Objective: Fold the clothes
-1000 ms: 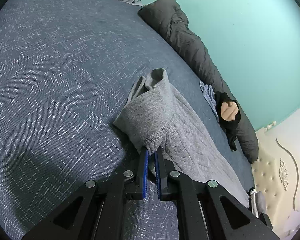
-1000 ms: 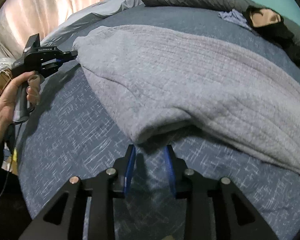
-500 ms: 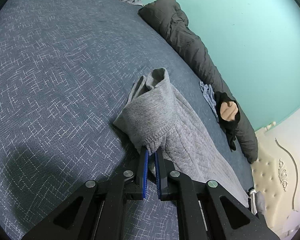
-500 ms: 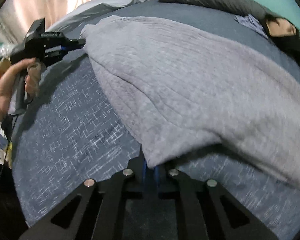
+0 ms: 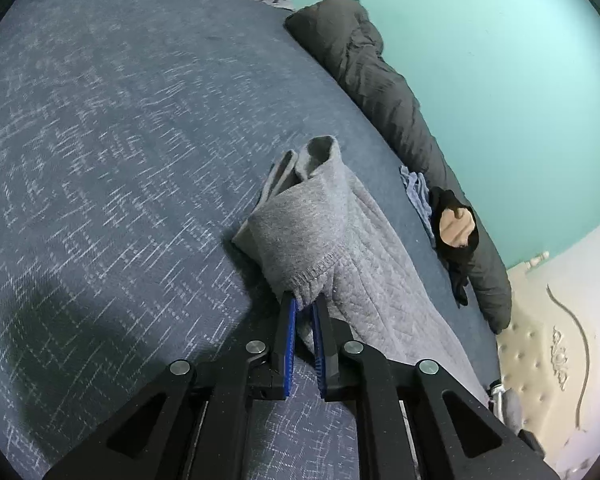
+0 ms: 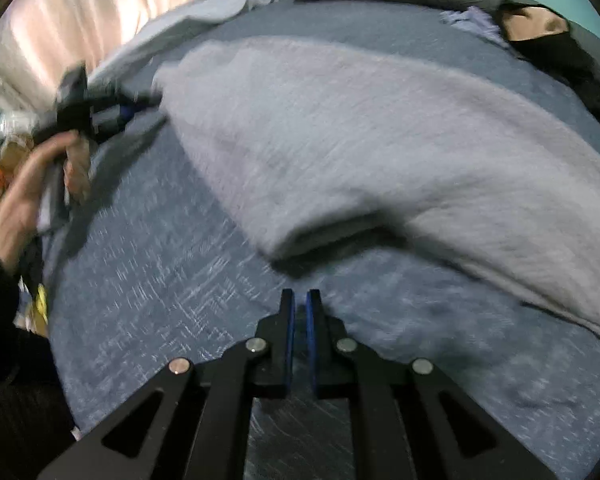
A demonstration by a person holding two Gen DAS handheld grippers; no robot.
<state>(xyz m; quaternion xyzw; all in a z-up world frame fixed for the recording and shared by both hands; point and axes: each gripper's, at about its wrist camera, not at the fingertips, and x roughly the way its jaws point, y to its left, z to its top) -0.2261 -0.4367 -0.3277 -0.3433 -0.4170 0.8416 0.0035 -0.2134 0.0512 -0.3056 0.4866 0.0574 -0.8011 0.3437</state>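
STEP: corner pickup on grey quilted knit garment [image 5: 340, 248] | LEFT hand-held gripper [image 5: 305, 308]: pinching ribbed hem | RIGHT hand-held gripper [image 6: 300, 300]: pressed together, empty, folded edge at 12 o'clock | NEXT: regrasp that edge.

A sweater [image 6: 380, 140] lies spread across the bed [image 5: 100, 160], one corner caught between the fingers [image 5: 288, 320] of the left gripper [image 5: 304, 312]. Behind it a rolled duvet [image 5: 380, 80] runs along the wall [image 5: 500, 60], a small cloth [image 5: 418, 192] and a dark garment [image 5: 456, 248] lying against it. The right gripper [image 6: 300, 304] hovers over bare bed just before the sweater's near folded edge
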